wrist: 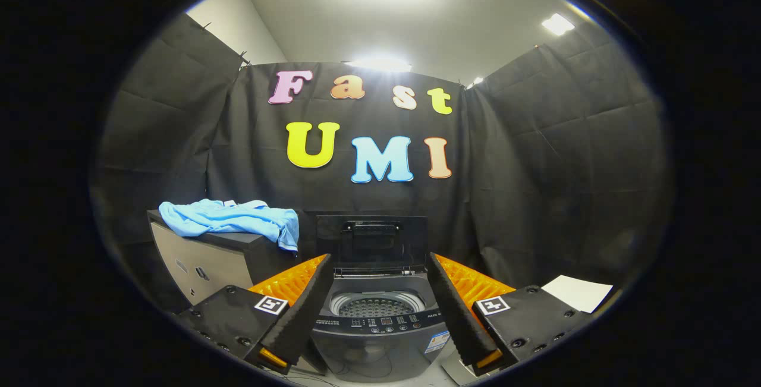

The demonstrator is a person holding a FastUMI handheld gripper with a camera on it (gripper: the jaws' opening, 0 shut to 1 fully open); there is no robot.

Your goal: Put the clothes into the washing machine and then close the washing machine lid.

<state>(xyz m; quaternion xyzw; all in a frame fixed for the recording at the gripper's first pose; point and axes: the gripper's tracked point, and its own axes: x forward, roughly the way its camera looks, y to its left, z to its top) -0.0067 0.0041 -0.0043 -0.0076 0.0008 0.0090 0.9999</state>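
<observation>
One piece of clothing, a light blue garment (229,219), lies crumpled on top of a dark cabinet (202,259) that stands just beside the washing machine (377,327), on its left. Part of the cloth hangs over the cabinet corner nearest the machine. The washing machine lid (371,241) stands upright at the back, so the drum (376,305) is open and I see nothing inside it yet.

I hold the gripper (378,304) with its fingers spread wide apart, nothing between them; the machine sits ahead of them and lower, and the garment is beyond the left finger.

I judge the step in hand is the first one: reaching for the cloth. To do it well, I should turn toward the cabinet and take a thick fold near the middle of the heap, not the thin hanging edge, so the whole garment lifts together. Then I should carry it high over the control panel (386,321) before I let it go above the drum. A white sheet (578,293) lies on the right, well apart from this path.
</observation>
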